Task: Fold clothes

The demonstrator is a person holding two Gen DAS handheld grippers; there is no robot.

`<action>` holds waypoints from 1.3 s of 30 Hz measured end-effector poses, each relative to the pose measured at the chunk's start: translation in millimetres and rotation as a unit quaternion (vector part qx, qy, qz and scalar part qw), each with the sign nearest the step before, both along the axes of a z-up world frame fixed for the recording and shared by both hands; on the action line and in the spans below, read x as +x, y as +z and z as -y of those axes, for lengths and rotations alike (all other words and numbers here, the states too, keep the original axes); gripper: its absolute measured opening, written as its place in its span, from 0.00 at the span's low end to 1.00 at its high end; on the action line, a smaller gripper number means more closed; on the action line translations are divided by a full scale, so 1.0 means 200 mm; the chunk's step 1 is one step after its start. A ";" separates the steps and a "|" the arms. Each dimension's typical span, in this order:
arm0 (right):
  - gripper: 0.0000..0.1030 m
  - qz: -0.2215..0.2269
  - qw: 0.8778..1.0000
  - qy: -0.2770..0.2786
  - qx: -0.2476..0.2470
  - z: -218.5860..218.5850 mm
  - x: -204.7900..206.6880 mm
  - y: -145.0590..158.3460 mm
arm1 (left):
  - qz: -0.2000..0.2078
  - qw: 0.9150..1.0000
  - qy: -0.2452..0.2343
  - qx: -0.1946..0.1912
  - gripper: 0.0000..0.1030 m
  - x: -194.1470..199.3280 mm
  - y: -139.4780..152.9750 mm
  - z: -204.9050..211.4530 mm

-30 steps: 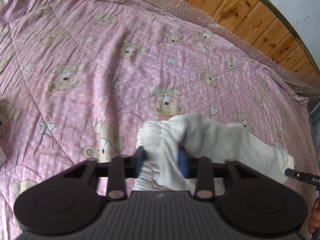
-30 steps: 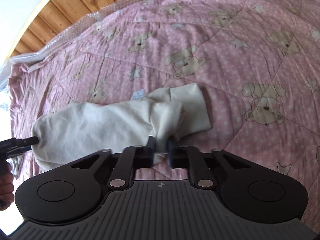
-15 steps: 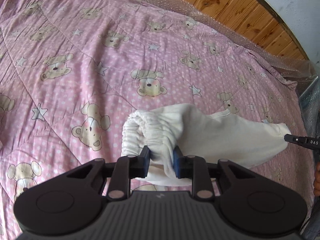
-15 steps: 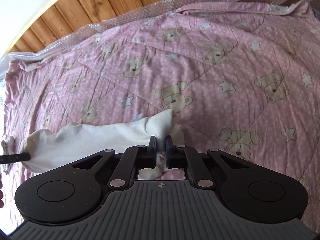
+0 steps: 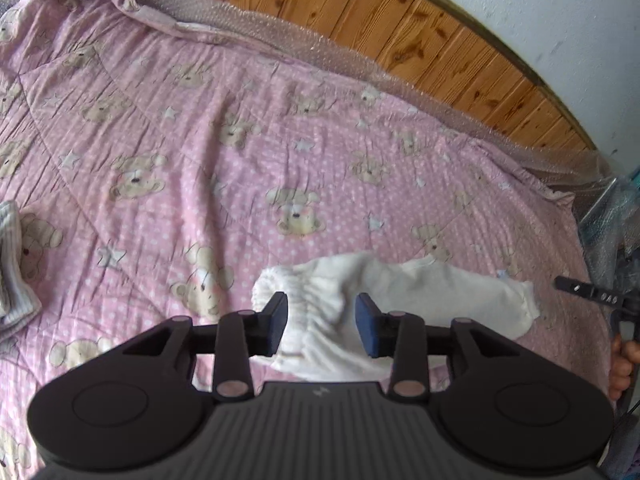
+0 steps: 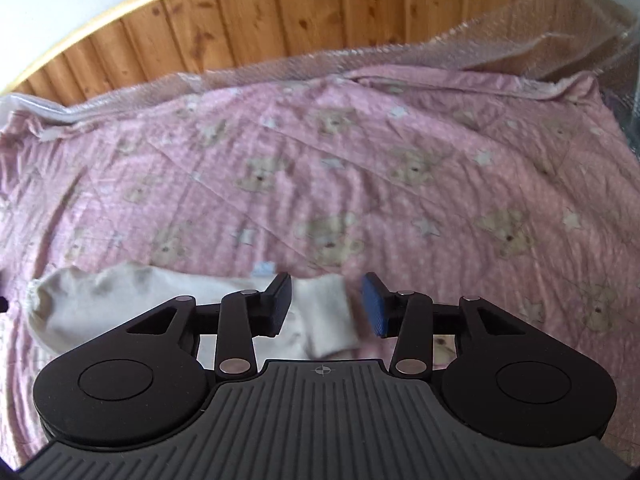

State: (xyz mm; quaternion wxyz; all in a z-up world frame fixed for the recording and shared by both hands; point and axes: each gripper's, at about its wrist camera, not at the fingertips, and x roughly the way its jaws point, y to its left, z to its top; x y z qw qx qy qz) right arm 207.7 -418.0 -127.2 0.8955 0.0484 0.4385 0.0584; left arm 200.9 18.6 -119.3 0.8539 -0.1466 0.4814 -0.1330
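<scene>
A small cream-white garment (image 5: 420, 296) with a gathered elastic waistband lies folded on the pink bear-print quilt (image 5: 200, 160). My left gripper (image 5: 322, 326) hovers over the waistband end, its jaws opening, the pads clear of the cloth below. In the right wrist view the same garment (image 6: 120, 300) stretches to the left. Its cuff end lies under my right gripper (image 6: 327, 306), whose jaws are also opening and do not press on it. The right gripper's tip (image 5: 588, 294) and a hand (image 5: 622, 364) show at the left view's right edge.
A grey-white striped cloth (image 5: 12, 264) lies at the quilt's left edge. Bubble wrap (image 6: 360, 60) lines the bed's far side below a wooden panel wall (image 6: 280, 12). A wrapped object (image 5: 612, 220) stands off the right edge.
Both grippers were shut on the garment and have let go, their jaws now apart. Both rose a little, and the garment has settled flat on the quilt.
</scene>
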 end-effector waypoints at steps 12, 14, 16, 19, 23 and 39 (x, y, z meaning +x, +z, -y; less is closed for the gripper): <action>0.31 -0.053 0.996 0.064 -0.022 -0.16 0.02 -0.33 | -0.039 0.996 -0.040 0.076 0.08 0.15 -0.29 0.08; 0.32 -0.053 0.997 0.049 -0.011 -0.15 0.01 -0.27 | -0.026 0.997 -0.032 0.060 0.16 0.12 -0.21 0.07; 0.50 -0.043 0.998 0.040 -0.004 -0.16 0.00 -0.19 | -0.012 0.998 -0.018 0.055 0.42 0.07 -0.13 0.05; 0.60 -0.014 0.998 0.066 -0.003 -0.25 -0.05 -0.09 | -0.031 0.998 0.017 0.044 0.49 0.00 -0.12 -0.02; 0.62 -0.027 0.997 0.069 -0.004 -0.33 -0.04 -0.13 | -0.058 0.997 0.035 0.047 0.48 0.01 -0.22 -0.01; 0.63 -0.068 0.997 -0.002 0.032 -0.17 -0.03 -0.26 | -0.055 0.997 0.045 0.004 0.24 -0.01 -0.33 -0.13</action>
